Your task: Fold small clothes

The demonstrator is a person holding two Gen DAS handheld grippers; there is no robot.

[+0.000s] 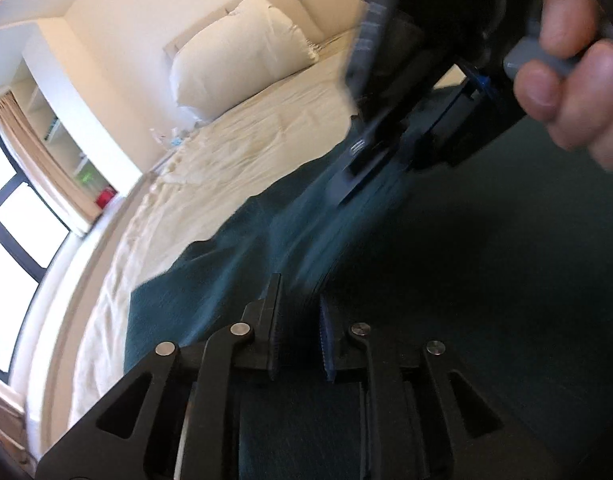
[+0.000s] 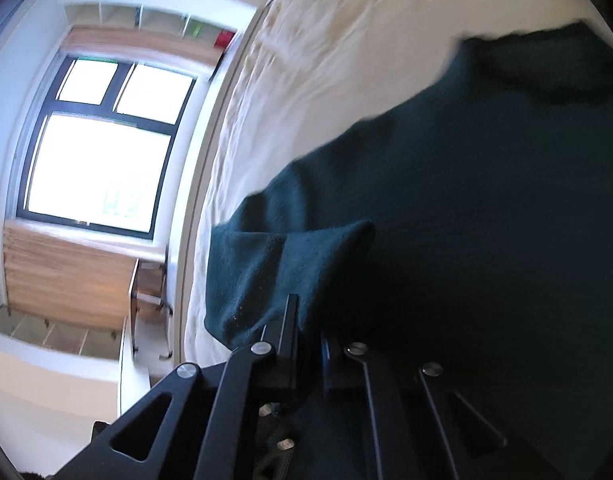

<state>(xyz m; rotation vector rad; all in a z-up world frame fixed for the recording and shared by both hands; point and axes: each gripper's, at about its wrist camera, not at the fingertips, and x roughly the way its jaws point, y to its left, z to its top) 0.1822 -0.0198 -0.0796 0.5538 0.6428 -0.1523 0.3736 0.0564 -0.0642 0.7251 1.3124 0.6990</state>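
cloth (image 1: 226, 264): dark teal, spread on the bed (image 1: 234, 152), one part lifted off it
left gripper (image 1: 300, 336): jaws close together, cloth edge pinched between
right gripper (image 2: 308, 340): also clamped on the cloth, at a folded corner
relation: both grippers hold one edge; cloth extends forward from them, right gripper just ahead of left

Teal garment (image 2: 446, 200), cream bedsheet (image 1: 226, 160)

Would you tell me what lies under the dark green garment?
The dark green garment lies on the cream bedsheet, which shows beyond its edge. Whatever sits beneath the cloth itself is covered.
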